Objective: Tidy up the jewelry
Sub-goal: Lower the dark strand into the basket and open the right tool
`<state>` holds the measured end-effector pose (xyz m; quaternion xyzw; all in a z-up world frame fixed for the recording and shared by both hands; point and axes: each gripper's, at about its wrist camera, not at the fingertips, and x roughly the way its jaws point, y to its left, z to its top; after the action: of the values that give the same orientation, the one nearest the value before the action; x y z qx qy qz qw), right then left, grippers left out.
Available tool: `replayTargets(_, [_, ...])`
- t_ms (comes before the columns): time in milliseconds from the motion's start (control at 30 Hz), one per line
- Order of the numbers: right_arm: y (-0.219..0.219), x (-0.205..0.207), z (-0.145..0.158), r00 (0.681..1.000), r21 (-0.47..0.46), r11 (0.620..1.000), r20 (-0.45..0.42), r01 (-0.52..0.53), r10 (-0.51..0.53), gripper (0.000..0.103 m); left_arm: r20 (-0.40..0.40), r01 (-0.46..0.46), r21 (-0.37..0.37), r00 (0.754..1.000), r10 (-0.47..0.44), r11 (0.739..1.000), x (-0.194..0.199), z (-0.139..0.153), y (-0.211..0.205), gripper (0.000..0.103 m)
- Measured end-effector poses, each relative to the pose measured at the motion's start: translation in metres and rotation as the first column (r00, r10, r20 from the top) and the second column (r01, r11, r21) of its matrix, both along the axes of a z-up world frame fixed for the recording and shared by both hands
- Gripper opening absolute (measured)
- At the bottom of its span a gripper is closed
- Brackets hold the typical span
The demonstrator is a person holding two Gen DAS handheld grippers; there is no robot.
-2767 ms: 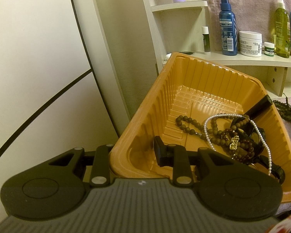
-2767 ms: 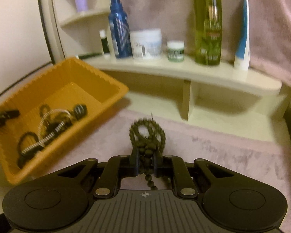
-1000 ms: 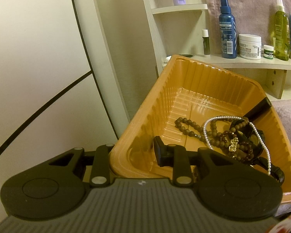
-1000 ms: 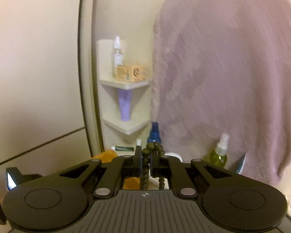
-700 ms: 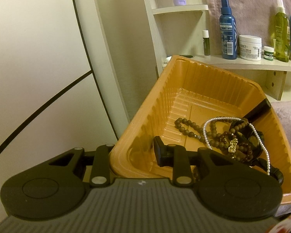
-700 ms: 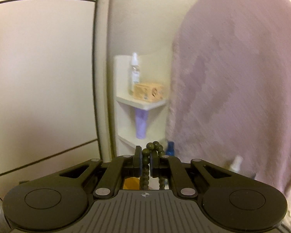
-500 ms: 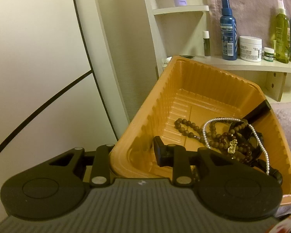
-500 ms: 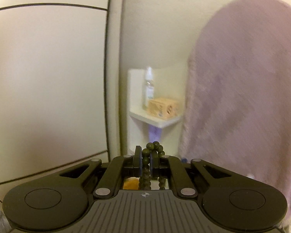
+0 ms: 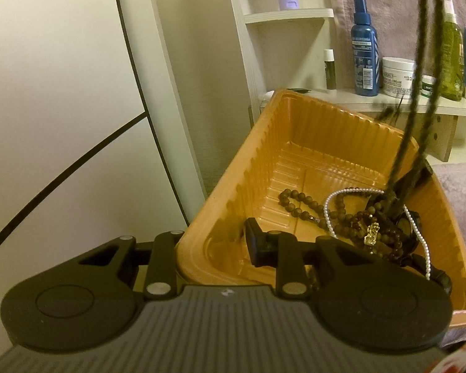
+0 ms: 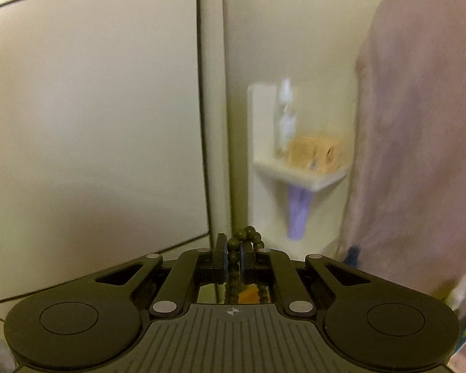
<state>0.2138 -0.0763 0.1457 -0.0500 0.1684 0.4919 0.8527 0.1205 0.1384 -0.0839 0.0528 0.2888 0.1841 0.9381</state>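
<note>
The orange ribbed tray (image 9: pixel 264 161) sits tilted, and my left gripper (image 9: pixel 214 241) is shut on its near left rim, one finger outside the wall and one inside. In the tray lie a brown bead bracelet (image 9: pixel 295 208), a pearl necklace (image 9: pixel 326 214), dark beads with a gold charm (image 9: pixel 371 236) and a black watch (image 9: pixel 410 223). A dark green bead necklace (image 9: pixel 417 62) hangs from above, its lower end reaching the pile at the tray's right. My right gripper (image 10: pixel 234 248) is shut on the top of that green strand (image 10: pixel 242 239), high above the tray.
A shelf behind the tray holds a blue spray bottle (image 9: pixel 365 46), a white cream jar (image 9: pixel 397 76) and a green bottle (image 9: pixel 452 49). A pink towel (image 9: pixel 459 192) covers the surface on the right. A corner shelf (image 10: pixel 301 177) and a hanging towel (image 10: pixel 419 124) face the right gripper.
My right gripper has swung left with the green necklace, whose strands now hang into the left wrist view over the tray. The left gripper and tray have stayed still.
</note>
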Motion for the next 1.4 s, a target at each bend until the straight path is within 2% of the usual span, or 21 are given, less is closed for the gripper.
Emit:
replayTargets(267, [0.027, 0.01, -0.046, 0.994, -0.073, 0.997, -0.11, -0.03, 0.022, 0.007, 0.0, 0.001, -0.002, 1.0, -0.001, 1.0, 0.0, 0.0, 0.0, 0.024])
replayTargets(767, [0.053, 0.025, -0.099, 0.977, -0.143, 0.988, -0.21, -0.06, 0.029, 0.007, -0.003, 0.0, 0.001, 1.0, 0.0, 1.0, 0.0, 0.0, -0.001, 0.024])
replayTargets(1233, [0.042, 0.03, -0.111, 0.972, -0.166, 0.986, -0.233, -0.016, -0.023, 0.008, -0.01, 0.001, 0.007, 1.0, -0.001, 1.0, 0.003, -0.002, 0.0, 0.025])
replayTargets(1333, [0.039, 0.029, -0.115, 0.97, -0.174, 0.985, -0.242, -0.01, -0.032, 0.01, -0.011, 0.001, 0.007, 1.0, -0.001, 1.0, 0.003, -0.002, 0.0, 0.025])
replayTargets(1400, [0.037, 0.028, -0.119, 0.968, -0.181, 0.983, -0.247, -0.007, -0.039, 0.017, -0.01, 0.001, 0.008, 1.0, -0.001, 1.0, 0.003, -0.002, 0.0, 0.025])
